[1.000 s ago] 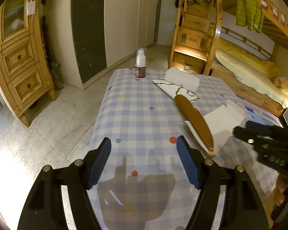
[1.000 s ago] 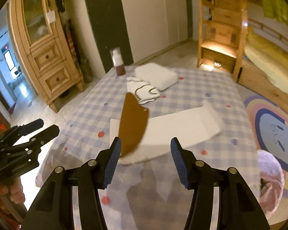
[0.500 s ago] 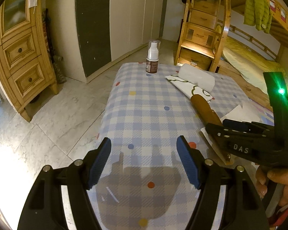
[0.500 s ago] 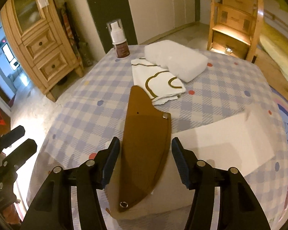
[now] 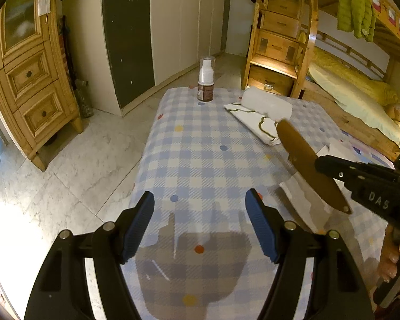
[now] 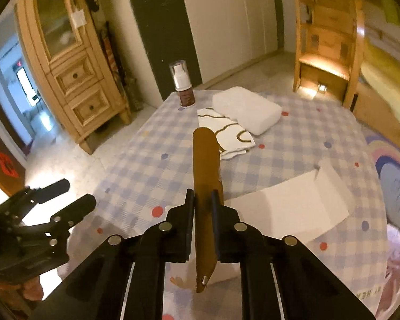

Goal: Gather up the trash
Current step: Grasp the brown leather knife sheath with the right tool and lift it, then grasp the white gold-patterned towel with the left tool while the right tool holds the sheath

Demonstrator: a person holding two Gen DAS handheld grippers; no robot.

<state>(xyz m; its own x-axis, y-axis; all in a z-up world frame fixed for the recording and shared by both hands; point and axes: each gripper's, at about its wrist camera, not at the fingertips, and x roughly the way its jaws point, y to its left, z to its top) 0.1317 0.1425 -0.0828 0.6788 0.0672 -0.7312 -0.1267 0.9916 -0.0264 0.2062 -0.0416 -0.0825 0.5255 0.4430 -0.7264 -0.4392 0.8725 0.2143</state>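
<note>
A: From the left wrist view, the left gripper (image 5: 200, 226) hangs wide apart and empty over the blue-and-white checked tablecloth (image 5: 200, 160). Off to its right, the flat brown leather-like sheath (image 5: 306, 165) is pinched in the right gripper (image 5: 330, 170), tilted up.

B: From the right wrist view, the right gripper (image 6: 202, 202) is clamped on that sheath (image 6: 206, 176), which half a second ago lay flat between parted fingers. Ahead sit a white sheet (image 6: 293, 208) and pump bottle (image 6: 183, 88). First piece collected, I'd judge.

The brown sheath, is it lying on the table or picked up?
Picked up: the right gripper is shut on the brown sheath, tilted above the table.
</note>
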